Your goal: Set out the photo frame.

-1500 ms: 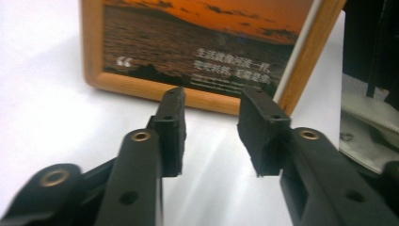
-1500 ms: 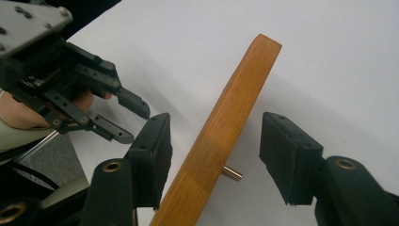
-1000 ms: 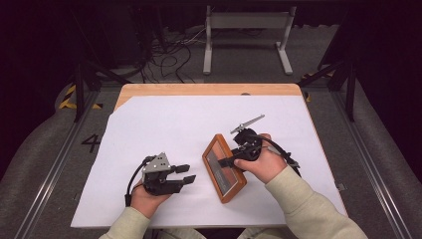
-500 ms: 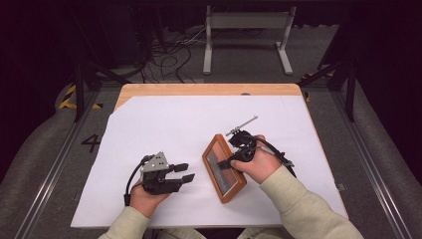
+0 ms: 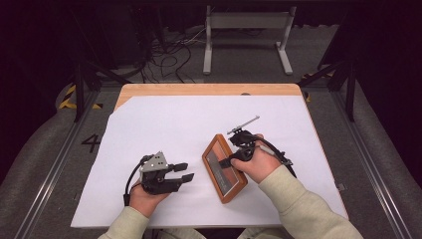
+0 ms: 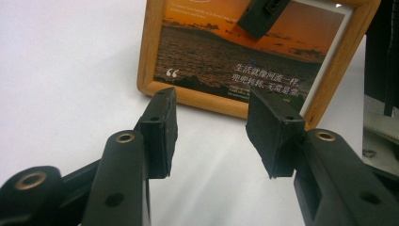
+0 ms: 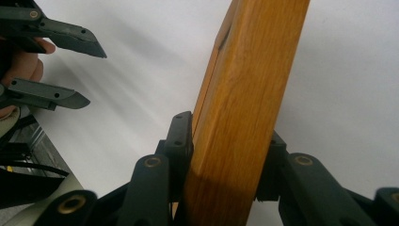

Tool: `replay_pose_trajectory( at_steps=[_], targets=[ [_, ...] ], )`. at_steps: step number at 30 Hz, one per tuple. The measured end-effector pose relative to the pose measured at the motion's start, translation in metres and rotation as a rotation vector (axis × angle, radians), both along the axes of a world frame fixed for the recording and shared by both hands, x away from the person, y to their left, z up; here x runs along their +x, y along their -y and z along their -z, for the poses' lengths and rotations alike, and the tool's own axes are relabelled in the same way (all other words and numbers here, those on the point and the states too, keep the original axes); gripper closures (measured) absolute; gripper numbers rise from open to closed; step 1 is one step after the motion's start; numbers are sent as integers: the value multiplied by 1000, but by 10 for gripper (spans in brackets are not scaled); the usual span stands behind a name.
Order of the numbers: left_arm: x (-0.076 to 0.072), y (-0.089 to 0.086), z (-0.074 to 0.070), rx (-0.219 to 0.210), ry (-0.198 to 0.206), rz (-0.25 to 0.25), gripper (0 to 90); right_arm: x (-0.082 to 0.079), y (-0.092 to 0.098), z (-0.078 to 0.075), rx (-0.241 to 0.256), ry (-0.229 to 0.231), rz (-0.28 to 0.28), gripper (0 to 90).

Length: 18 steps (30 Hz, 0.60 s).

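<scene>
Sunset print with white Chinese text sits in the wooden picture frame (image 5: 224,168), lower centre; right gripper (image 5: 234,160) grasps its edge, left gripper (image 5: 182,172) released at lower left.

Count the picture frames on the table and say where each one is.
1. The wooden picture frame lies right of centre on the white table cover, with the right gripper shut on its right edge.
</scene>
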State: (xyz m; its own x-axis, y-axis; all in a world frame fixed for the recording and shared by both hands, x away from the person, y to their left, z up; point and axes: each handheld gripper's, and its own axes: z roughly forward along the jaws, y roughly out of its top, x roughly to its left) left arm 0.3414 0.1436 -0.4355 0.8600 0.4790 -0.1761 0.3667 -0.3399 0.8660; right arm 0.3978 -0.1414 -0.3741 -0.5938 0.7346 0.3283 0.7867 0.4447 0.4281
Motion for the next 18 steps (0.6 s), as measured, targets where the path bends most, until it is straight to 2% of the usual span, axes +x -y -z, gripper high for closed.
replay_pose_trajectory(
  at_steps=[4, 8, 14, 18],
  targets=[
    [1, -1, 0, -2, 7, -5, 534, 0, -1, -1, -7, -22, 29, 689],
    [0, -2, -1, -2, 11, -8, 534, -1, -2, -1, -15, -24, 39, 692],
    [0, -3, -1, -4, 12, -18, 534, -1, -2, -2, -12, -31, 37, 700],
    [1, -6, -2, -8, 14, -27, 533, -1, -2, -2, -2, -30, 15, 712]
  ],
)
